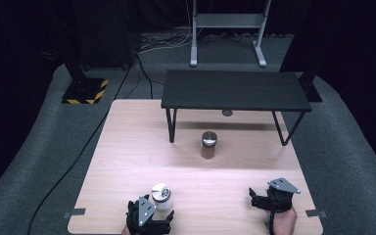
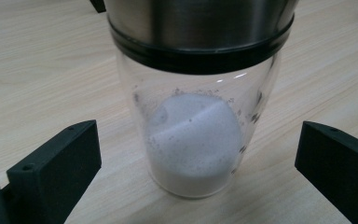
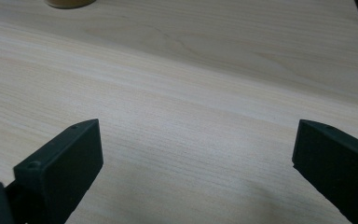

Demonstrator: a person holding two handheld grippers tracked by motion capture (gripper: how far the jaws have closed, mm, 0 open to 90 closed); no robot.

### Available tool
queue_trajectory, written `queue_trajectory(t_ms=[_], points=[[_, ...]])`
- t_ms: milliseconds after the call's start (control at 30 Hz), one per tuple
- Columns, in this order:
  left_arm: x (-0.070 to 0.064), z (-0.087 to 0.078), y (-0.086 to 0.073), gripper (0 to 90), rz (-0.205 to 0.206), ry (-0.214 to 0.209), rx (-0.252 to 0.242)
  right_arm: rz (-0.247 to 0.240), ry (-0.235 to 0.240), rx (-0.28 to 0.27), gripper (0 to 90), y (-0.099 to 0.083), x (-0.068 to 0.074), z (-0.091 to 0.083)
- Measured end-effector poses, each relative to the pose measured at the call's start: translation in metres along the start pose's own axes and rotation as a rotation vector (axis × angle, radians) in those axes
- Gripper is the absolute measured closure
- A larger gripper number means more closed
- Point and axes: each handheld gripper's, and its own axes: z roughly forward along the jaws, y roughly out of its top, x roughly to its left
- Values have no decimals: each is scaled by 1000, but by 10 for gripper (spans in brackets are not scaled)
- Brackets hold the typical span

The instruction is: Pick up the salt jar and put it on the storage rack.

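Left claw (image 2: 198, 182) is wide open w/ the white-powder jar (image 2: 196, 140) standing between its jaws, not touched — jar at 6 o'clock of the worktop (image 1: 127, 147). Right claw (image 3: 198, 182) open too, over bare wood.

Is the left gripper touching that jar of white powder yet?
Apart. In the left gripper view, the left gripper stands open, with bare table visible between each jaw and the jar of white powder.
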Motion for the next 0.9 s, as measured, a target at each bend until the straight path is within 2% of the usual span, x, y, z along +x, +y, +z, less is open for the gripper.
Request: queue_trajectory(t_ms=[233,467,667,700,733,767,800,833,900], points=[[0,12,5,0,7,-8,9,-11,2,10,4,2,1,1],[1,19,12,0,20,-16,-6,-11,3,8,5,1,0,1],[0,25,15,1,11,-11,0,-9,3,8,5,1,0,1],[1,25,15,4,11,-23,1,-10,4,8,5,1,0,1],[0,25,15,96,4,-14,1,-10,4,8,5,1,0,1],[1,25,15,226,1,-8,5,-10,4,8,5,1,0,1],[1,25,15,306,1,-8,5,-10,4,8,5,1,0,1],[7,25,14,306,-12,-35,-2,-9,5,9,5,2,0,1],[5,24,15,311,-12,-25,1,-10,5,10,5,2,0,1]])
